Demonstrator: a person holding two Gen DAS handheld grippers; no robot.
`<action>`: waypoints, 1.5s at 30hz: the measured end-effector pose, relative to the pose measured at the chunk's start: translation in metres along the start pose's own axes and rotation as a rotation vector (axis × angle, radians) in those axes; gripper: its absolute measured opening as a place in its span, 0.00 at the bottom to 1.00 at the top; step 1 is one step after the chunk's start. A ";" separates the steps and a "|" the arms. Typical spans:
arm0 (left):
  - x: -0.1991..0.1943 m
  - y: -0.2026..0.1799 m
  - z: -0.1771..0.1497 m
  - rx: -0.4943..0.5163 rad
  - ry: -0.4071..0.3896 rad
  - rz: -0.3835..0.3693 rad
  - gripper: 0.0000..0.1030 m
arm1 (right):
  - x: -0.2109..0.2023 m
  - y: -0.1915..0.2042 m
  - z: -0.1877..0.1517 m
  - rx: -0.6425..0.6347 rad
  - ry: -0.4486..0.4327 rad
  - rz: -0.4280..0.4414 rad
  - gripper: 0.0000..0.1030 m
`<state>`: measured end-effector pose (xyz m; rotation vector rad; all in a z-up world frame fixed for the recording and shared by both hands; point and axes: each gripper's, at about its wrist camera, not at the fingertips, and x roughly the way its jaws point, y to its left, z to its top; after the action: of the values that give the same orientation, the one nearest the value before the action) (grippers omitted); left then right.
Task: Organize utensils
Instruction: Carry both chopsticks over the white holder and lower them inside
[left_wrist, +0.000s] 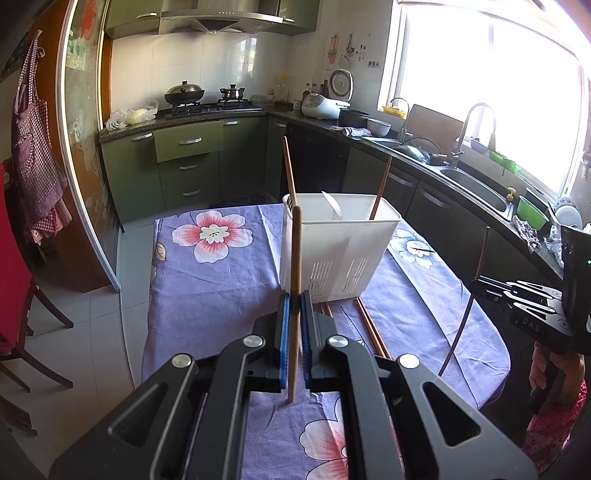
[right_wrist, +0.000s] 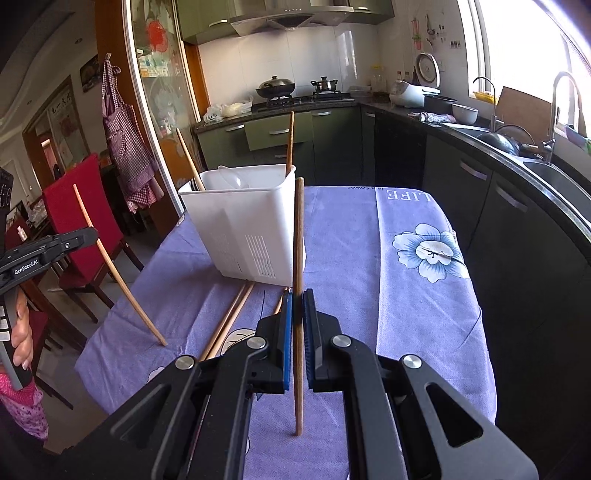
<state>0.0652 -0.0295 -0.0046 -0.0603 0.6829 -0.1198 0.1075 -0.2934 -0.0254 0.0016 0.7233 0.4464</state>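
Two grippers are seen, each clamped on one upright chopstick. The left gripper is pinched on a light wooden chopstick at lower centre of its own view, and the right gripper is pinched on a darker chopstick in the same place in its view. Both sticks are held in front of the white utensil holder, which stands at mid-frame on the purple floral tablecloth.

Inside the holder two more chopsticks and a white spoon are partly hidden by its walls — only their upper parts are visible. Several loose chopsticks lie on the cloth just before the holder, and their near ends are covered by the gripper bodies. The person is cut off at the frame edges, so only fingers and pink clothing are shown.

"GenRobot.AI" can be read on the left gripper at the left edge of the right view. "LIFE" is printed upside down on the cloth at upper centre, with smaller text beside it that is hard to read. Lettering on the right gripper at the right edge of the left view — apparently "DAS" — is only partly legible.
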 end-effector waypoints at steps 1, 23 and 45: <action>-0.001 0.000 0.000 0.002 -0.002 0.000 0.06 | 0.000 0.001 0.000 -0.002 -0.003 0.002 0.06; -0.029 -0.014 0.057 0.031 -0.082 -0.071 0.06 | -0.041 0.027 0.062 -0.064 -0.129 0.078 0.06; 0.006 -0.045 0.170 0.051 -0.307 -0.038 0.06 | -0.016 0.049 0.204 -0.072 -0.280 0.091 0.06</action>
<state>0.1732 -0.0720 0.1279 -0.0419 0.3722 -0.1604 0.2081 -0.2242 0.1465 0.0288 0.4328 0.5464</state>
